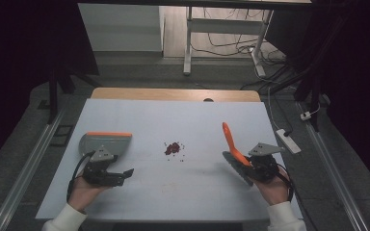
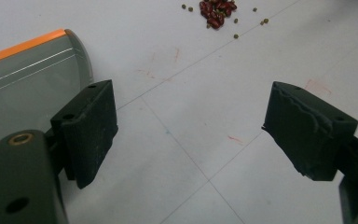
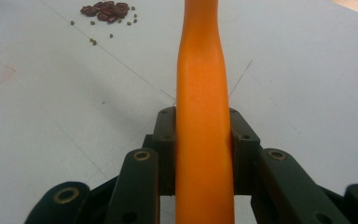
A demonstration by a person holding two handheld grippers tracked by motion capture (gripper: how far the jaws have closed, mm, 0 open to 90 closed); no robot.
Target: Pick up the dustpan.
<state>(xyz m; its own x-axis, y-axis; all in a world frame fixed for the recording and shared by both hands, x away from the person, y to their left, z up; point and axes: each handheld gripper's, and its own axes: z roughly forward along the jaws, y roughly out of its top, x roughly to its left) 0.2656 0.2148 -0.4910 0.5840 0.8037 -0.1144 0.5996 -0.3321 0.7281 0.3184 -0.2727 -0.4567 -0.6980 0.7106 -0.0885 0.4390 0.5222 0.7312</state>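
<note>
**Brush clamped in your right tool, left tool open beside the dustpan**

You are holding the right tool point(image 1: 250, 166) at the lower right of the high view, and its jaws are pressing together on the orange handle of a small brush point(image 1: 230, 141). In the right gripper view that handle point(image 3: 204, 116) is running straight up the middle of the frame, squeezed between the two black jaws on either side. In the high view the handle is slanting up and to the left from the tool, while the grey brush head is sitting low beside the tool, close to the tabletop point(image 1: 173, 115); whether it is touching the surface you cannot tell from here.

Your left tool point(image 1: 118, 175) is sitting at the lower left of the high view with its jaws standing wide apart and nothing between them. In the left gripper view bare white surface is showing in the gap between the two pads. The grey dustpan point(image 1: 103, 143) with its orange edge is lying flat just above this tool in the high view, and at the left edge of the left gripper view point(image 2: 28, 79), right beside the left jaw.

A small heap of red beans point(image 1: 172, 147) is lying near the middle of the tabletop, between the dustpan and the brush and well apart from both, with a few loose green ones scattered around it.
</note>
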